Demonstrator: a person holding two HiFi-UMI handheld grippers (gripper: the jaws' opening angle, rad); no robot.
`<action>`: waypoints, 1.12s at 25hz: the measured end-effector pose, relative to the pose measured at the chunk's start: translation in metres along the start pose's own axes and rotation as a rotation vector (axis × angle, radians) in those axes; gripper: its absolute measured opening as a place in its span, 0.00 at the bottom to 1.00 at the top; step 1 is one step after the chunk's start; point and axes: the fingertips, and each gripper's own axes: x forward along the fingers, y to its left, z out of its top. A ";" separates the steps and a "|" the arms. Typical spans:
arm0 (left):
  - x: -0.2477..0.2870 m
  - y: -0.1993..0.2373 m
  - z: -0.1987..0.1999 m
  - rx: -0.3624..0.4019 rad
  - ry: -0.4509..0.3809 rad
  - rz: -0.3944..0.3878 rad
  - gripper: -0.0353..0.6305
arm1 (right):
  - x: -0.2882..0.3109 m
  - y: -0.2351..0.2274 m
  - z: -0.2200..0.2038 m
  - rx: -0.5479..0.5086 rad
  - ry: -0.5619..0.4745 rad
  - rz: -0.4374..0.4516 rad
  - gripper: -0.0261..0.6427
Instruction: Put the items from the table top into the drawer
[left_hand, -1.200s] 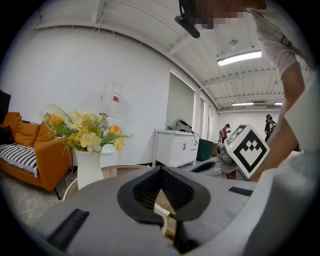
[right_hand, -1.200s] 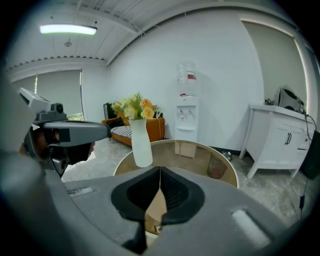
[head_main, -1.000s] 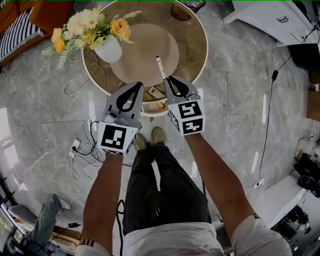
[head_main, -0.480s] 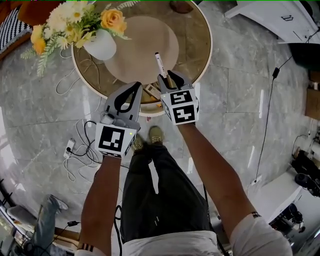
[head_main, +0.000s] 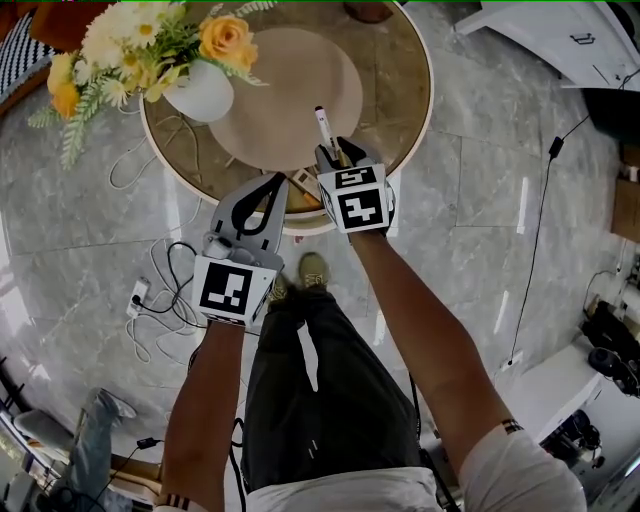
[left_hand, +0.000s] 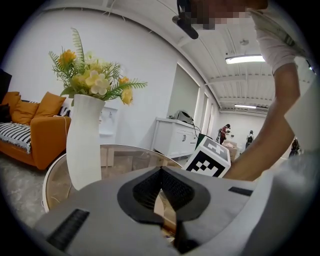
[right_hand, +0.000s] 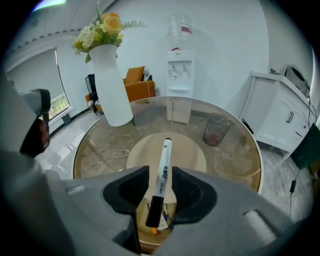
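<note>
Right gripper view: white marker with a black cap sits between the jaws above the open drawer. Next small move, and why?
Probably hold the right gripper still and let the black-capped white marker drop: its jaws have just been opening, the marker stands seemingly loose between them, and the open wooden drawer lies just below.

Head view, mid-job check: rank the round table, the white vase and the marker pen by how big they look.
1. Round table: by far the largest.
2. White vase: clearly smaller, even counting its flowers.
3. Marker pen: the smallest, a thin short stick.
</note>
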 end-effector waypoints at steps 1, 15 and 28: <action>0.000 0.001 -0.001 -0.003 0.003 0.000 0.05 | 0.002 0.000 -0.002 0.002 0.010 0.001 0.25; -0.006 0.005 -0.007 -0.014 0.005 0.003 0.05 | 0.006 0.001 -0.010 -0.017 0.027 -0.020 0.13; -0.026 -0.001 -0.011 -0.002 -0.010 -0.002 0.05 | -0.047 0.033 0.003 -0.047 -0.120 -0.014 0.13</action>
